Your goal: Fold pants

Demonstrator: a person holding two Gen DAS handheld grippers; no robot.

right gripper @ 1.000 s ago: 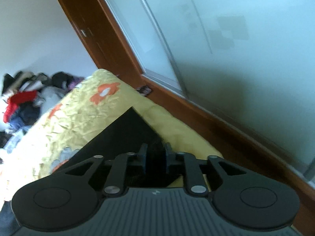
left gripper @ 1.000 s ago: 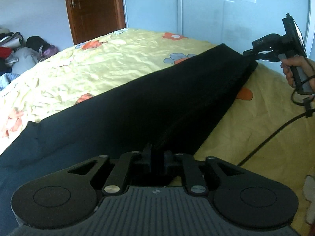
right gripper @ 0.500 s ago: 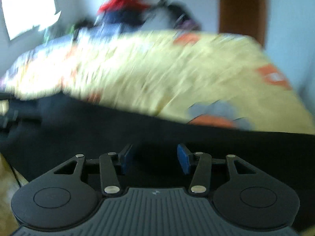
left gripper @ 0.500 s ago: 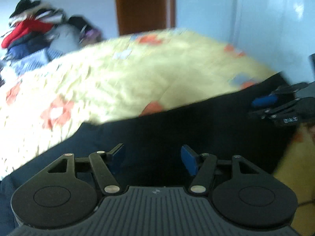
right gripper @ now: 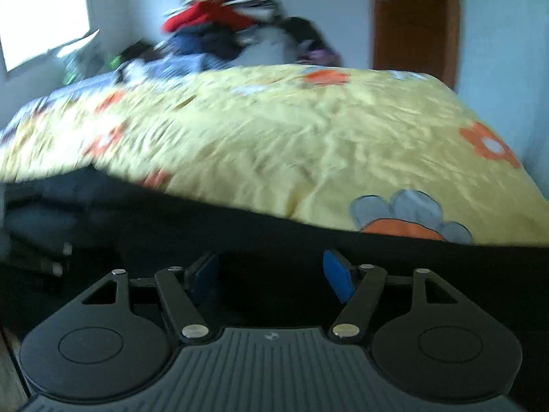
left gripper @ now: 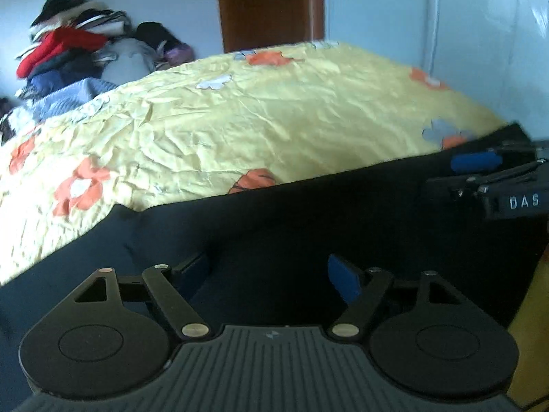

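Dark pants (left gripper: 308,219) spread in a long band across the near side of the bed, over the yellow flowered bedspread (left gripper: 274,120), lying flat with the far edge running straight from left to right. Left gripper (left gripper: 269,276) low over the cloth, blue pads (left gripper: 343,278) well apart after just opening, nothing pinched between them, only fabric below. Right gripper (right gripper: 271,273) likewise over the pants (right gripper: 308,257), jaws just widened too and holding nothing; seen from the left wrist view at the right edge (left gripper: 487,168), hanging above the far end of the garment. Reads as a release just after a lengthwise fold or a laying-out, both ends let go and the cloth settled. Next move, by this reading: pick fresh grip points on one short end, pinch through all layers at both corners, lift and carry that end over toward the other, keeping the edges lined up. Beyond the bed, a heap of clothes (left gripper: 75,51) against the wall and a brown door (left gripper: 271,3), well apart from the work.
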